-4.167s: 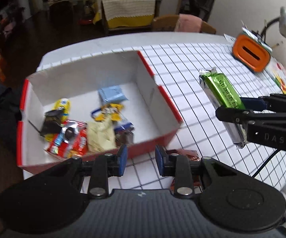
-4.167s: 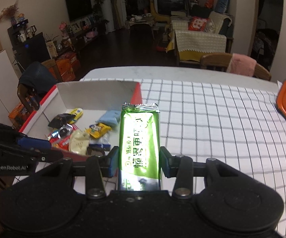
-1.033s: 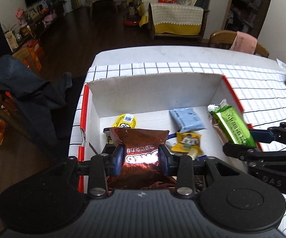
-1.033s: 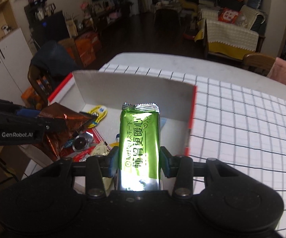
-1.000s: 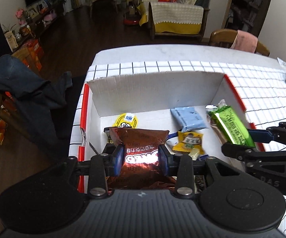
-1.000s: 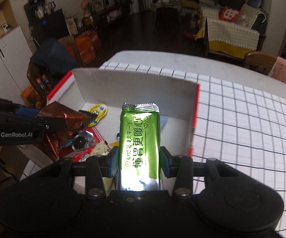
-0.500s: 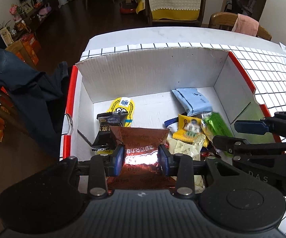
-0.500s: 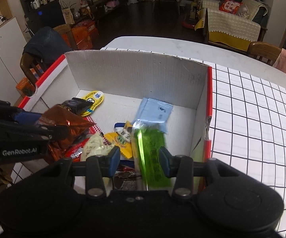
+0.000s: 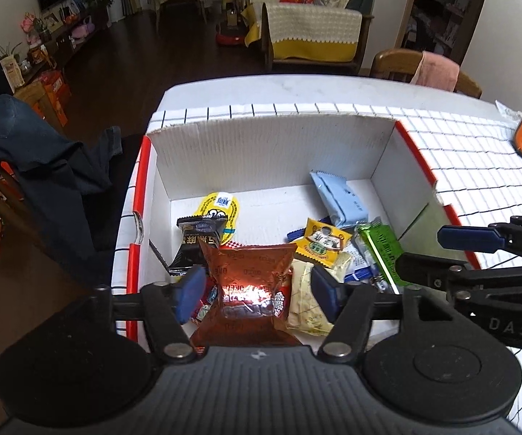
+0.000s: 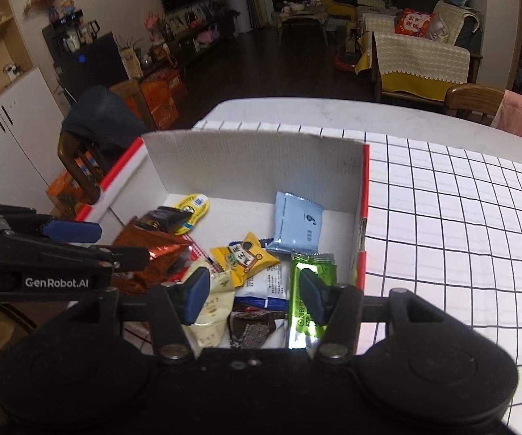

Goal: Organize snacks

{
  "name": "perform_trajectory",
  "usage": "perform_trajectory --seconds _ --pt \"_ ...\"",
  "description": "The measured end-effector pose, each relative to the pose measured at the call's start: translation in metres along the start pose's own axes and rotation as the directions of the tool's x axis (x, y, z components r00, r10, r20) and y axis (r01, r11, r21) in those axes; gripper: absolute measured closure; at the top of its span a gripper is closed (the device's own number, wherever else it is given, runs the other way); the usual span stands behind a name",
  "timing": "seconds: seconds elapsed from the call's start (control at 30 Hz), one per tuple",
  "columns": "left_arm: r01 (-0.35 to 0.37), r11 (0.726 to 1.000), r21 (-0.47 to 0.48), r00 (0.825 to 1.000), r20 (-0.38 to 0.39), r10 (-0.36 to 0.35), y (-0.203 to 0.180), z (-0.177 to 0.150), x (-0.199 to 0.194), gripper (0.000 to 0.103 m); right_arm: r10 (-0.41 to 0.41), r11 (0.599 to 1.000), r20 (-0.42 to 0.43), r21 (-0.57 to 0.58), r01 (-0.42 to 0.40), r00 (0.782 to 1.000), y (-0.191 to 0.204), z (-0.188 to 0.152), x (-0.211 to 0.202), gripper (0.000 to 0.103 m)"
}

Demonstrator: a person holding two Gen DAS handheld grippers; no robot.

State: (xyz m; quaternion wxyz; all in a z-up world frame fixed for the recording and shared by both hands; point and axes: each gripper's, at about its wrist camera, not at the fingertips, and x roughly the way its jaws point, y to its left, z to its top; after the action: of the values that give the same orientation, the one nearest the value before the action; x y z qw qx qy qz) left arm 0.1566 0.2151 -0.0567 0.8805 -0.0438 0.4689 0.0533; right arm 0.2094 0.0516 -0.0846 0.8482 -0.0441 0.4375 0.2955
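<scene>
The brown Oreo packet is dropping between the left gripper's spreading pads into the box; the green bar is lying beside the right gripper's opening fingers, released for storage.

Left gripper side plate: "GenRobot.AI" in white lettering, seen from the right wrist view.
Right gripper body: "DAS" in pale letters, cut off at the frame edge in the left wrist view.
Brown foil packet: "OREO" printed repeatedly, partly washed out by glare.
Green wrapper: printed characters, not legible.
Yellow packet: label characters too small to read.
Blue packet: small print, illegible.
</scene>
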Motion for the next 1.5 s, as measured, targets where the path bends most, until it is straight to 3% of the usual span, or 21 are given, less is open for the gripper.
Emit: perform_trajectory --seconds 0.1,0.2,0.33,0.4,0.57,0.63,0.77,0.87,0.97,1.5 --pt "0.017 1.0 -0.01 1.0 0.025 -0.017 0.001 -0.003 -0.012 0.03 0.01 1.0 0.026 0.007 -0.01 1.0 0.002 -0.001 -0.014 0.047" --pt "0.026 0.999 -0.019 0.999 0.043 -0.025 0.001 -0.005 -0.024 0.028 0.014 1.0 0.06 0.013 -0.015 0.998 0.005 -0.003 -0.028 0.036" --pt "0.04 0.999 -0.022 0.996 0.076 -0.039 0.002 -0.01 -0.042 0.023 0.026 0.999 0.094 0.027 -0.028 0.995 0.007 -0.006 -0.045 0.031" --pt "0.033 0.999 -0.018 0.995 0.092 -0.032 0.002 -0.013 -0.051 0.023 0.033 0.999 0.115 0.03 -0.037 0.993 0.009 -0.008 -0.053 0.024" --pt "0.03 0.999 -0.027 0.991 0.133 -0.026 0.004 -0.021 -0.073 0.021 0.049 0.998 0.178 0.039 -0.057 0.983 0.016 -0.015 -0.076 0.017" --pt "0.031 0.999 -0.027 0.989 0.144 -0.027 0.005 -0.022 -0.08 0.021 0.055 0.997 0.208 0.037 -0.064 0.977 0.019 -0.018 -0.085 0.006" --pt "0.034 0.999 -0.031 0.986 0.167 -0.029 0.006 -0.029 -0.092 0.017 0.057 0.997 0.247 0.036 -0.068 0.967 0.024 -0.025 -0.101 0.001" --pt "0.039 0.999 -0.027 0.984 0.173 -0.034 0.004 -0.033 -0.1 0.014 0.056 0.996 0.254 0.05 -0.071 0.965 0.025 -0.03 -0.107 0.0" --pt "0.05 0.998 -0.027 0.981 0.187 -0.044 0.004 -0.036 -0.108 0.001 0.049 0.995 0.259 0.066 -0.068 0.965 0.026 -0.035 -0.113 0.0" --pt "0.028 0.999 -0.039 0.978 0.206 -0.019 -0.004 -0.047 -0.126 0.001 -0.011 0.998 0.303 0.055 -0.007 0.953 0.043 -0.053 -0.126 0.0"
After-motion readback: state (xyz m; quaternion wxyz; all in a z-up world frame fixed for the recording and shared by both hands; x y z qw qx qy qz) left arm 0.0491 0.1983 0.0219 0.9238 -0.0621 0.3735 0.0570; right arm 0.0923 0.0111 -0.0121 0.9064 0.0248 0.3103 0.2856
